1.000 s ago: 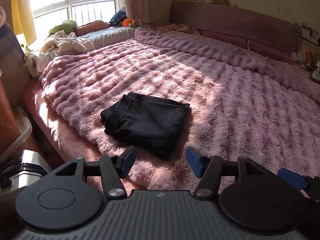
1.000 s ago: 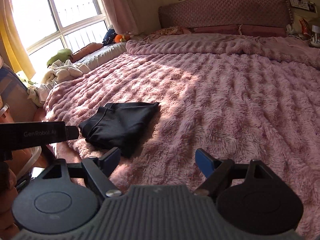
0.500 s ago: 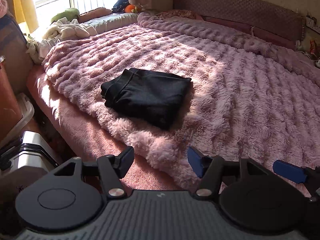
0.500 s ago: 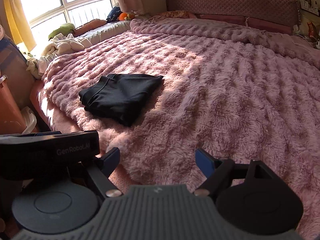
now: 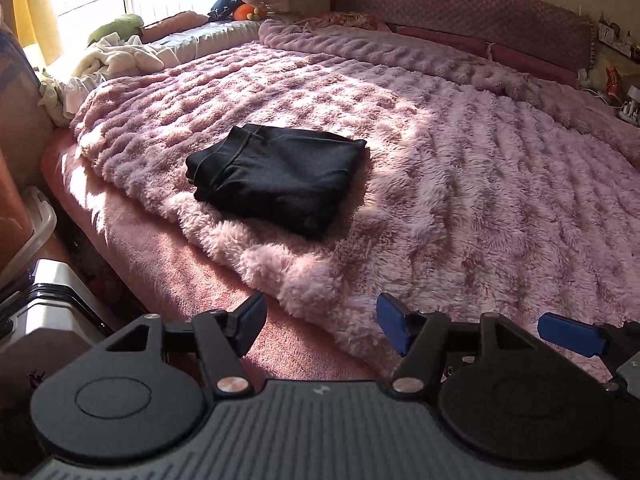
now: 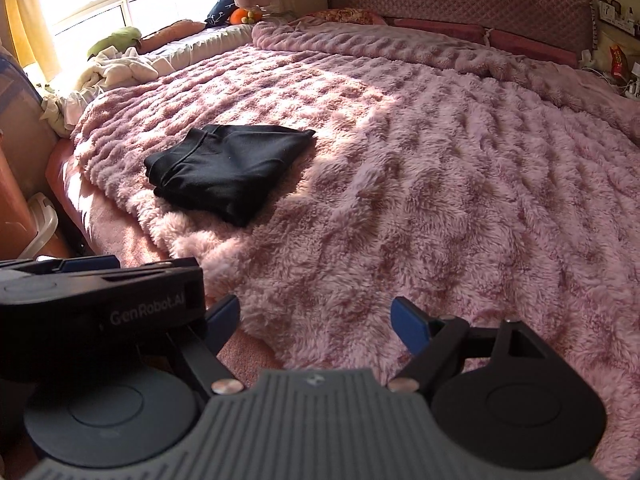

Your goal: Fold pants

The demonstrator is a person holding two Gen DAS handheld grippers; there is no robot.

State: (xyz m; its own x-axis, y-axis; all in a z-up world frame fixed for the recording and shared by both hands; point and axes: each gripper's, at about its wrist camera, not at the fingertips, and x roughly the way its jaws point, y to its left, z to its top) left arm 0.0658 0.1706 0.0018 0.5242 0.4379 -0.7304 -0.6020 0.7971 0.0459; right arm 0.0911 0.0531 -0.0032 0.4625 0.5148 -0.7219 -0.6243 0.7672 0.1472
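pants folded in a dark square on the fuzzy pink blanket, well ahead of my left gripper and ahead-left of my right gripper — neither touching. both sets of fingers spread apart, holding nothing. left gripper's body blocks my right view's near-left corner; folds inside the pants too dark to read.

The folded pants lie on the blanket near the bed's left front edge, headboard behind.
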